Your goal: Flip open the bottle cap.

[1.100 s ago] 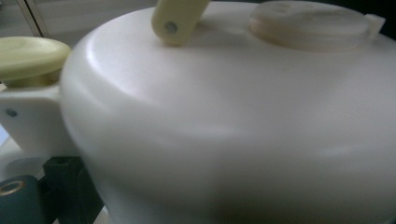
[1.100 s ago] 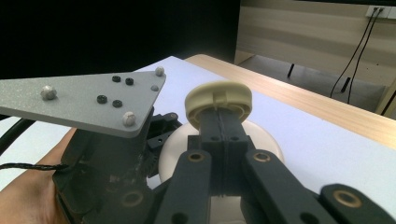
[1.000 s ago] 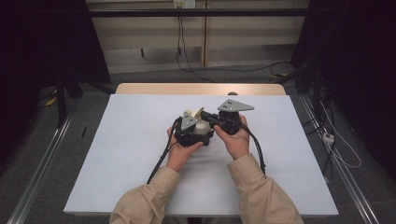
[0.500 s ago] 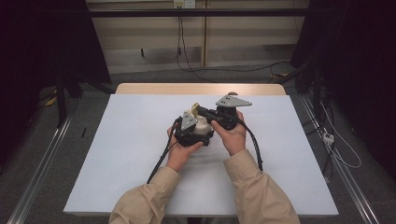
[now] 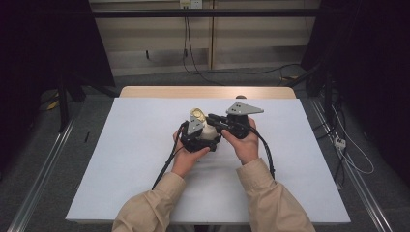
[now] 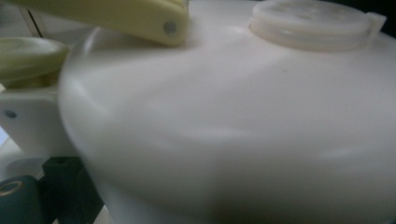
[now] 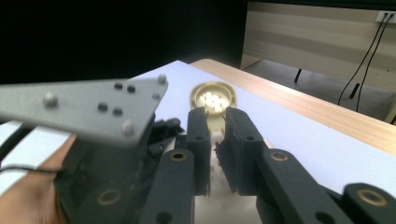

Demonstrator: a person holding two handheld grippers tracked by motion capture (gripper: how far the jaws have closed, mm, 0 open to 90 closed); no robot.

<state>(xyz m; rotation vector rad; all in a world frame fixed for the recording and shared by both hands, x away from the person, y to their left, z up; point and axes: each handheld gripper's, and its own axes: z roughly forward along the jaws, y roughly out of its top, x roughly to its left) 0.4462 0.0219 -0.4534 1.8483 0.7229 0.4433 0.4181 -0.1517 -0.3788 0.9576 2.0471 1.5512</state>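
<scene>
Bottle (image 5: pixel 209 131) sits mid-bench, steadied by your left gripper (image 5: pixel 197 135) (fingers hidden, grip uncertain); your right gripper's (image 7: pixel 215 140) fingers stand nearly closed at its flip lid (image 7: pixel 214 98), seemingly working it.

Room: dim, dark at both sides.
Counter (image 5: pixel 135 159): evenly lit from above, faint shadows.
Left gripper view: blurred, too close for focus.
</scene>
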